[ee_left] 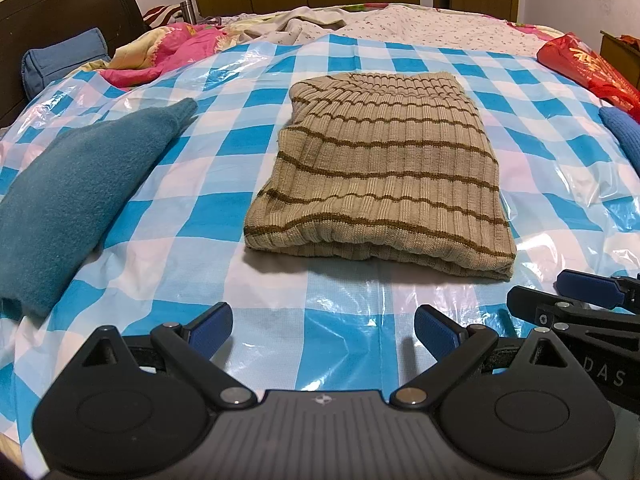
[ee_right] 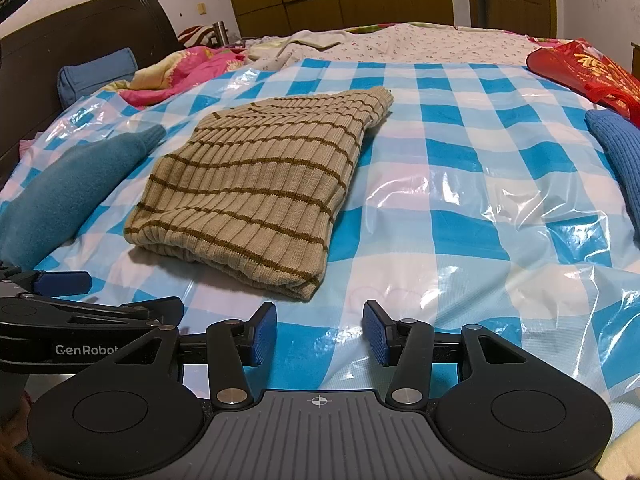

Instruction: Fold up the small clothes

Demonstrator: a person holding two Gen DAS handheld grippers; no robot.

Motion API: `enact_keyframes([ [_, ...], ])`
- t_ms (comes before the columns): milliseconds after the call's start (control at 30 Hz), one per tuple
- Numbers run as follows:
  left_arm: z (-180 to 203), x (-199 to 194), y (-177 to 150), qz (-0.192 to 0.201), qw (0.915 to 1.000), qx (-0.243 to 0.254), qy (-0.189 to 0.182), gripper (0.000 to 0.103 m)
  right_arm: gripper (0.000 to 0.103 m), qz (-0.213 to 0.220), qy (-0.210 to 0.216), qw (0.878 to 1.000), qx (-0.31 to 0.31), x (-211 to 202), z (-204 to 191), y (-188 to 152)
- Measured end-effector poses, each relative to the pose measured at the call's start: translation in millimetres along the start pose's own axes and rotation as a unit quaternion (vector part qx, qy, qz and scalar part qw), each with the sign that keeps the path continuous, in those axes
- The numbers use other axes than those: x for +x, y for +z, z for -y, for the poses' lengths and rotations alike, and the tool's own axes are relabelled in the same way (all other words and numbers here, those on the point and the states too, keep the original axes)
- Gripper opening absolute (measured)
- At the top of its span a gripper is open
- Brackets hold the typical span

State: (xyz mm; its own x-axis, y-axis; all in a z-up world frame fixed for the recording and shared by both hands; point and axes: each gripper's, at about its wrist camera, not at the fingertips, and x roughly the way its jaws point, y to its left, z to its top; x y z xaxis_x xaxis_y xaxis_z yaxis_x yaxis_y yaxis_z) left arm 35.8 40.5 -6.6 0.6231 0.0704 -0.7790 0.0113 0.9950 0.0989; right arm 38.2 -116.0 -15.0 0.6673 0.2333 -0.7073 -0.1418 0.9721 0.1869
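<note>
Blue-and-white checked plastic sheeting [ee_left: 168, 216] covers the bed, and on it lies the folded beige ribbed sweater with brown stripes [ee_left: 380, 172], flat near the middle. Beside it rests a teal fleece garment [ee_left: 72, 192]; a blue knit garment [ee_right: 616, 160] lies well apart, near a red plastic bag [ee_right: 588, 72] whose contents cannot be seen. Left gripper [ee_left: 323, 330] and right gripper [ee_right: 319, 334] hover with fingers spread, holding nothing.

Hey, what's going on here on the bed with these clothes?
Someone holding two grippers is folding small clothes on a checkered plastic sheet spread over a bed. The striped beige sweater lies folded in the middle. The left gripper and right gripper are both open and hold nothing, just short of it. A teal garment and a blue knit lie at the sides.
</note>
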Motion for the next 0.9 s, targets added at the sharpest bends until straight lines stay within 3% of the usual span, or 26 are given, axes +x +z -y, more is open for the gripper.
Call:
enact_keyframes([
  [900,-0.6,-0.1,-0.7,-0.001,1.0000,0.000,0.001,0.103,0.048,0.000,-0.004,1.000,-0.004,0.0,-1.2,-2.3],
])
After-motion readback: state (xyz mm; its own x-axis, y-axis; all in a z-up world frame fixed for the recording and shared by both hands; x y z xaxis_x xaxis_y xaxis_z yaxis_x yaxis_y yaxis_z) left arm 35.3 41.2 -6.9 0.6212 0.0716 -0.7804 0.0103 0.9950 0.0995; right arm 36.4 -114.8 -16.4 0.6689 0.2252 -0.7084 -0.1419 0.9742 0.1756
